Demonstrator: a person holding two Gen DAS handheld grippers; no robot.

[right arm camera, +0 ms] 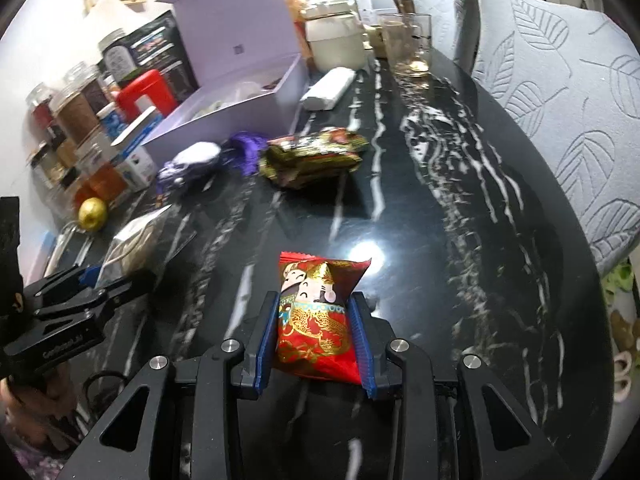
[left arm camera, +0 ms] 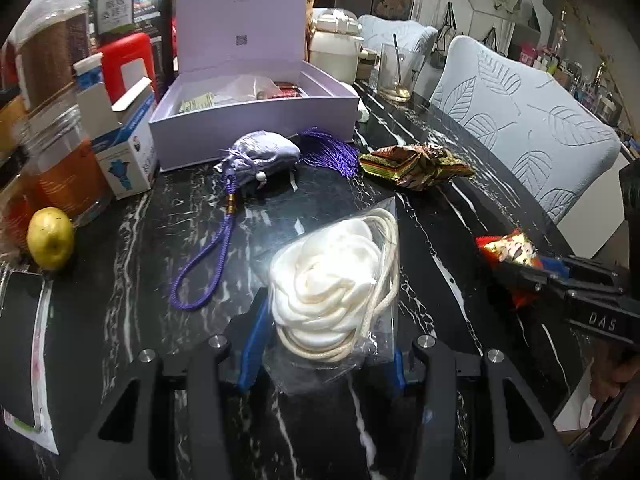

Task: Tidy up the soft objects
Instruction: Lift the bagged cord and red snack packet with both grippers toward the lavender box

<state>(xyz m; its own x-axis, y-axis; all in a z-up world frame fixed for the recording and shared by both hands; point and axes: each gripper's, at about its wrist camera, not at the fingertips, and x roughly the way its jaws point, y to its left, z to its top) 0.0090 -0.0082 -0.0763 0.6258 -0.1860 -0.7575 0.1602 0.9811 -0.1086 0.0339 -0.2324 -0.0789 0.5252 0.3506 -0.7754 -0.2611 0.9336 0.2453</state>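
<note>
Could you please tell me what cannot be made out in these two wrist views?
- Lavender box: both views look in low, so its front wall hides most of the contents.
- Purple pouch: smeared by blur in the right wrist view.
- Clear bag of white cord: its underside is hidden behind the left gripper.
- Red snack packet: the right gripper covers its sides.

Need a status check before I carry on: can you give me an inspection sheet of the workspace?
Surface: black marble table, glossy.
Job's things: clear bag of white cord in left tongs; red snack packet in right tongs; purple pouch and foil packet lie on the table; open lilac box behind them.
Clutter: jars, yellow fruit, glass.
Grippers: both tongs shut on their loads.
Cables: nothing seen.
Surroundings: leaf-patterned chairs.
</note>
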